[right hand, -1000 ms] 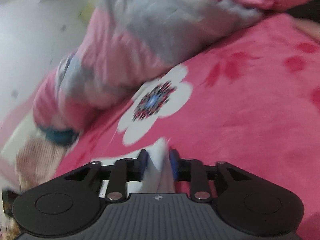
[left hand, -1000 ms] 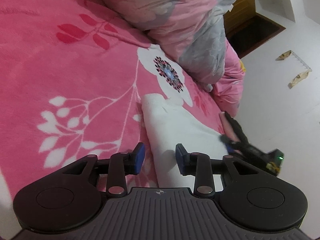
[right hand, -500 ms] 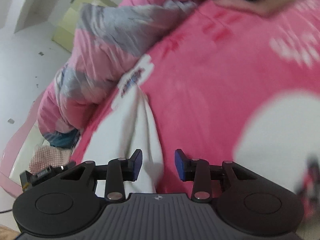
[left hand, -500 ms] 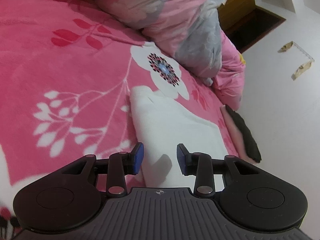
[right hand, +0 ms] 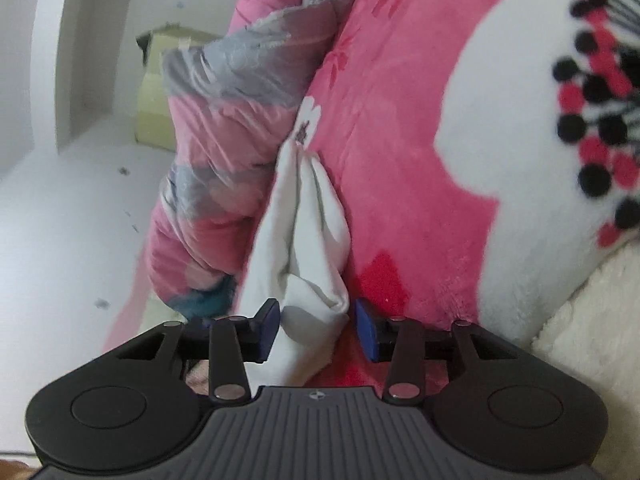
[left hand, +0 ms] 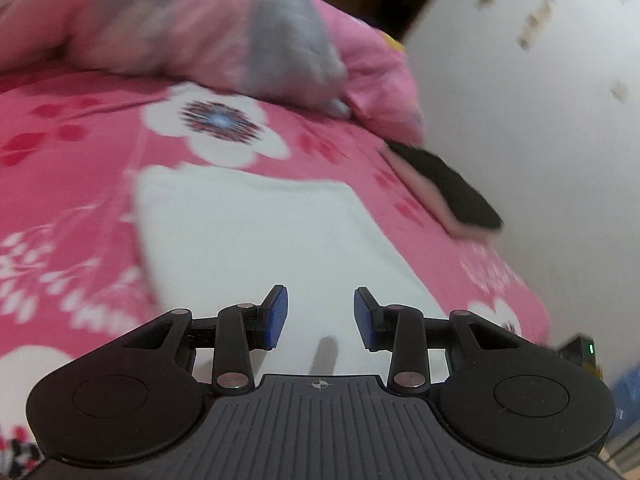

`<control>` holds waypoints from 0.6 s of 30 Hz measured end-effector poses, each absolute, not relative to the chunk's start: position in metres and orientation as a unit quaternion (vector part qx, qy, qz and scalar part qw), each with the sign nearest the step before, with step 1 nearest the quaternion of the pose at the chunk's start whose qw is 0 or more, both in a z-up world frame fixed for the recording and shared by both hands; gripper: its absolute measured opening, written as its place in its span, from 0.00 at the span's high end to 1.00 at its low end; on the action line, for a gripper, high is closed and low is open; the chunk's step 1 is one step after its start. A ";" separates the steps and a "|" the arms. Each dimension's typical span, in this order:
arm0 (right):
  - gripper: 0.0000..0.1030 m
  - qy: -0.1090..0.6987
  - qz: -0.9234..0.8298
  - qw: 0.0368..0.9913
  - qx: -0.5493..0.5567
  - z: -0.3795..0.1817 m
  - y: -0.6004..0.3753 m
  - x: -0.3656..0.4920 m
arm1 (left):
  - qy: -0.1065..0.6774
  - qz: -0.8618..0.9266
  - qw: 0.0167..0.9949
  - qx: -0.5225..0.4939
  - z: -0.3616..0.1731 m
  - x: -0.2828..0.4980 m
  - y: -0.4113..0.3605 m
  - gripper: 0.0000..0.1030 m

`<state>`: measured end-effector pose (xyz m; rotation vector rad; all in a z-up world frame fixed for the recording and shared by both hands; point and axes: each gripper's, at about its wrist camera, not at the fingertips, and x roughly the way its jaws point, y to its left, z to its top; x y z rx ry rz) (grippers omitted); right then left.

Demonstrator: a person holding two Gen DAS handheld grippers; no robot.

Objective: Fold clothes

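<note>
Right gripper (right hand: 314, 330): the blue fingers (right hand: 267, 328) stand apart, having just been opening. A bunched end of the white garment (right hand: 308, 240) sits in the gap. The left pad lies close against the cloth; the right pad is just clear of it. Judged released, not clamped.

Left gripper (left hand: 320, 318): fingers (left hand: 276, 316) parted with nothing between them, hovering above the near part of the white garment (left hand: 248, 232). Not grasping.

Location of the garment: on the pink floral bedspread (left hand: 80, 208), near the bed's edge, just short of the large white flower print. A pink and grey quilt (left hand: 208, 40) is heaped beyond it. A dark flat object (left hand: 444, 184) lies at the bed's edge, apart from the garment.

Condition of the garment: from the left wrist view it is a narrow, fairly flat oblong, apparently already doubled lengthwise. From the right wrist view the near end is gathered in soft ridges, not yet flat. The left view is blurred, so fine creases cannot be checked.

Step in hand, as judged: a fold has been laid and let go. The next move likely calls for smoothing the gathered end, then taking fresh hold of both corners of one short end for a crosswise fold.
</note>
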<state>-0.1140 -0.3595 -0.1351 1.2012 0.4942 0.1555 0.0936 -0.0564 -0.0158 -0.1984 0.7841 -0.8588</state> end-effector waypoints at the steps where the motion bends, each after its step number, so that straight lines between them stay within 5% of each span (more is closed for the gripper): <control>1: 0.75 0.223 0.072 0.797 0.556 -0.135 -0.358 -0.114 | 0.371 -0.408 0.830 -0.082 -0.017 0.091 -0.064 0.65; 2: 0.89 0.215 0.074 0.804 0.550 -0.132 -0.356 -0.115 | 0.372 -0.410 0.830 -0.071 -0.019 0.088 -0.072 0.65; 10: 0.91 0.183 0.073 0.830 0.522 -0.114 -0.351 -0.134 | 0.352 -0.498 0.792 0.036 -0.015 0.049 -0.120 0.65; 18: 0.91 0.161 0.116 0.800 0.567 -0.113 -0.357 -0.121 | 0.286 -0.549 0.763 0.188 -0.028 -0.003 -0.180 0.53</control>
